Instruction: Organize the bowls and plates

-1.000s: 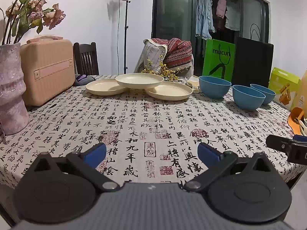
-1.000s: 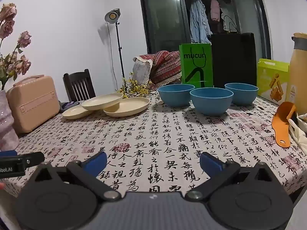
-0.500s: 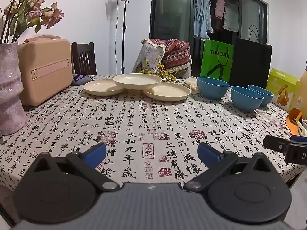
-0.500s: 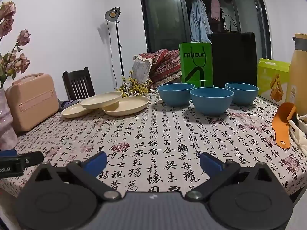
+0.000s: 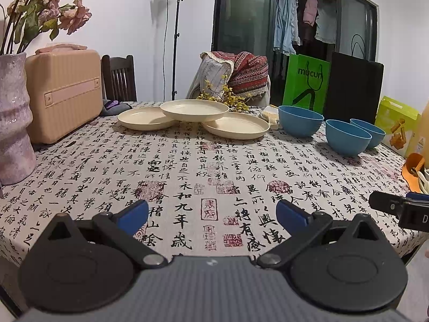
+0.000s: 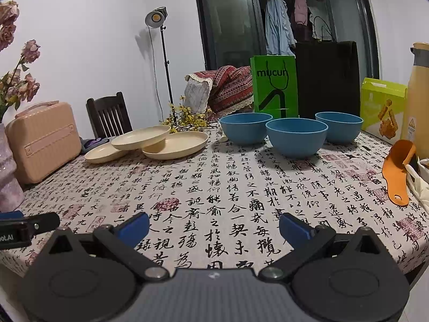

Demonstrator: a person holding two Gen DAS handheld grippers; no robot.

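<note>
Three cream plates lie at the table's far side: a left plate [image 5: 146, 118], a right plate [image 5: 237, 128], and a middle plate [image 5: 194, 110] resting across both. Three blue bowls stand to their right: the nearest bowl [image 6: 296, 136], one behind it to the left [image 6: 245, 127] and one to the right [image 6: 339, 126]. My left gripper [image 5: 211, 213] hangs open over the table's near edge with nothing between its fingers. My right gripper [image 6: 214, 225] is open too, also at the near edge, far from the bowls.
A pink case [image 5: 63, 92] and a vase of dried flowers [image 5: 13, 118] stand at the left. Green [image 5: 305, 83] and black bags [image 5: 354, 88] stand behind the bowls. A yellow-green box [image 6: 382, 110], a tall yellow jug [image 6: 418, 99] and an orange scoop [image 6: 396, 177] sit right.
Both grippers have shifted only slightly; the views drift a little closer to the table. Nothing on the table has moved.
</note>
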